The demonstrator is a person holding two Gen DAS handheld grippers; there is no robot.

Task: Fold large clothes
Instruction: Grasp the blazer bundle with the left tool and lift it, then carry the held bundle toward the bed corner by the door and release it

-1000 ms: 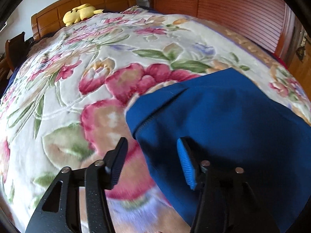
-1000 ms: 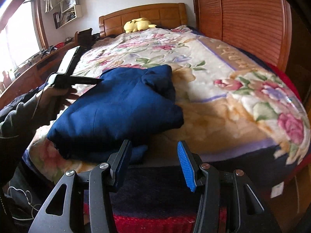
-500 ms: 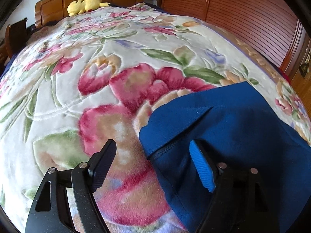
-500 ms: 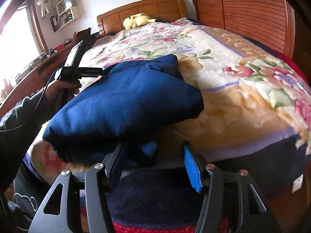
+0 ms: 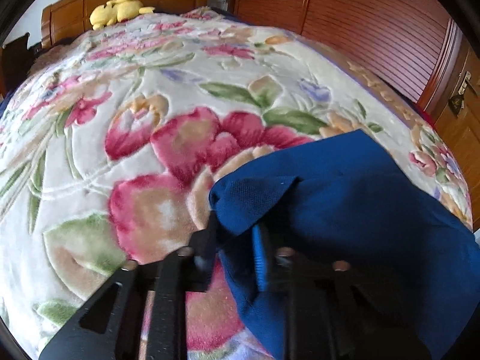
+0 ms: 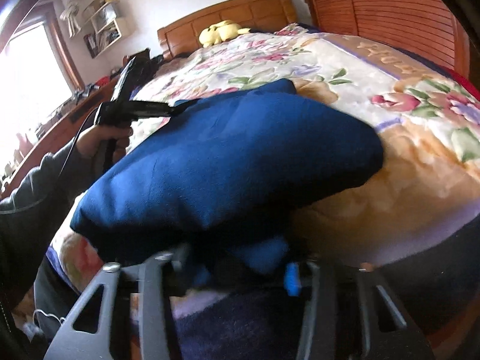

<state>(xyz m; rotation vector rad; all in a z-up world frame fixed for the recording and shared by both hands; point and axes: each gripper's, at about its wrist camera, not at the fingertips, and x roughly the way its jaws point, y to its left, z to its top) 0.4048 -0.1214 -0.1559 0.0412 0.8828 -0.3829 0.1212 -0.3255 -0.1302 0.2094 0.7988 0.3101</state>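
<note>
My left gripper (image 5: 234, 240) has just been closing and now pinches the edge of the blue garment (image 5: 345, 198). My right gripper (image 6: 237, 267) has been closing too, cloth between its jaws; whether they press it, I cannot tell. I should grip both firmly before lifting. The garment lies bunched on the floral blanket (image 5: 120, 120).

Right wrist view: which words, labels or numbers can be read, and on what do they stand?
Orange lettering woven into the blanket border: too distorted and blurred to read.
Items on the wall shelf: too small to read.
No other text is visible.
</note>
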